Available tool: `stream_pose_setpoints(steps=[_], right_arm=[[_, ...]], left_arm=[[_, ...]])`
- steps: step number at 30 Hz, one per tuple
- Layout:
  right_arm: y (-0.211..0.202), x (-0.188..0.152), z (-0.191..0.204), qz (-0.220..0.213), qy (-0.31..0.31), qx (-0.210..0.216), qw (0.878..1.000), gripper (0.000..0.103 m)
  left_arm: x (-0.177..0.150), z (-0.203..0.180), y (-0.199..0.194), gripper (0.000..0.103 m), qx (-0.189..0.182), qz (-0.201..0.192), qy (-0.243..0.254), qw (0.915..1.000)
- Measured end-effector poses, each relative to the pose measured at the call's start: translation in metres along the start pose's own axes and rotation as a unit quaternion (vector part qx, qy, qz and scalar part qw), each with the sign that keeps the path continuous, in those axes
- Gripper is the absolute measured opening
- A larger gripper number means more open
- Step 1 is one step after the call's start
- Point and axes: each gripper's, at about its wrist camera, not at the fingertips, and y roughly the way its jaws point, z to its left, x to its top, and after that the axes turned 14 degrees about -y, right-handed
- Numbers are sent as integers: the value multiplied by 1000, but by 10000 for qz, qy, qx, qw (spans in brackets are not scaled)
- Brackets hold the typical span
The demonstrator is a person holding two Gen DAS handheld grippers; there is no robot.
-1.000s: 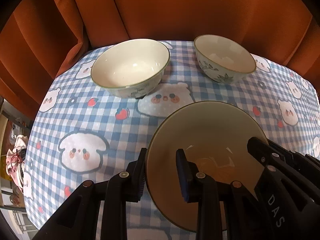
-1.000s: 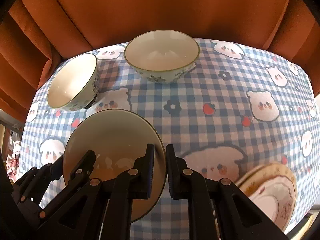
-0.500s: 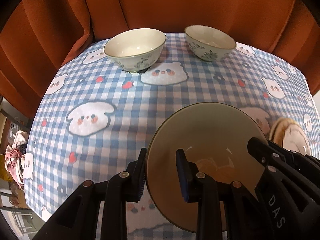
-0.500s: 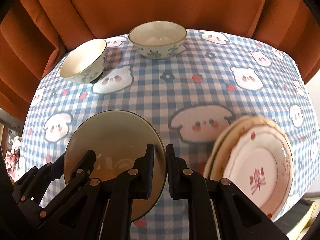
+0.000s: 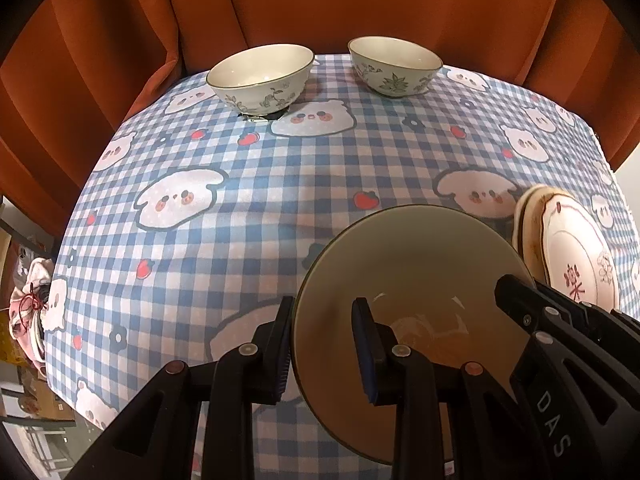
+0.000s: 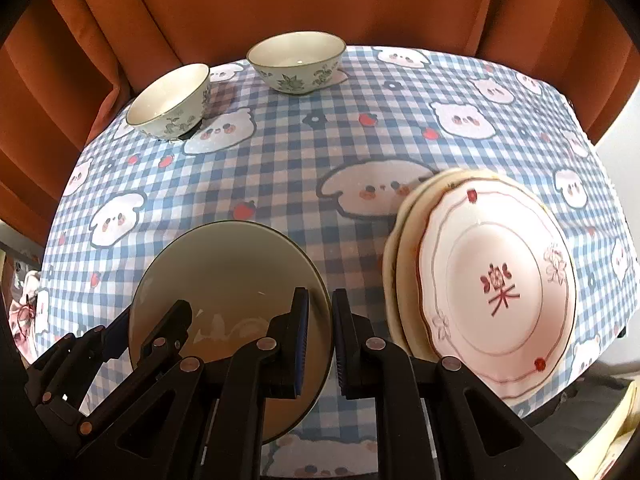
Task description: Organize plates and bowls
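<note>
Both grippers are clamped on the same big cream glazed ceramic bowl [image 5: 412, 276], left gripper [image 5: 322, 354] pinching its left rim and right gripper [image 6: 321, 338] pinching the right rim, so it's carried between them above the near part of the blue checked bear-print tablecloth [image 5: 280, 184]. I'd say keep both hands moving together and level, or the rim could slip out of one side. The stack of pink-and-cream scalloped plates [image 6: 496, 276] sits just right of it, so mind that edge. The bowl looks smooth, shiny, dark-rimmed. Two matching leaf-patterned bowls [image 5: 262, 76] wait at the far edge, likely where it nests
</note>
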Motion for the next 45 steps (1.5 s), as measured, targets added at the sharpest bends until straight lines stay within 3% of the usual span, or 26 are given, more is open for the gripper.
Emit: stream_pose_setpoints(steps=[17,23,26,30,32,35,41,45], right_arm=[[12,8,-2,6,25,165,9999,15],[20,3,-5,224,87,142,9996,19],[22,-4,-8,309,157,139,9993,19],[18,-11,-8,215,203,215,9993,19],[13,-14,-8,129,234,230,9994,21],[4,-16,-7,52,237,134,9996,27],[-7,-14,-14,-111,386,179,9990,61],[-12,-6,-19,-259,413,318,9983,68]], left_arm=[[9,-2,12,27,102,-71,-31,9999],[1,-4,19,30,12,203,-28,9998],[-5,-5,20,34,-21,281,-30,9996],[-10,-5,13,61,-48,211,18,9998],[-12,-4,7,63,-48,107,45,9999],[-11,1,0,65,-73,76,-50,9999],[-2,15,-13,72,-80,-158,-364,9992],[7,18,-18,81,-99,-257,-443,9986]])
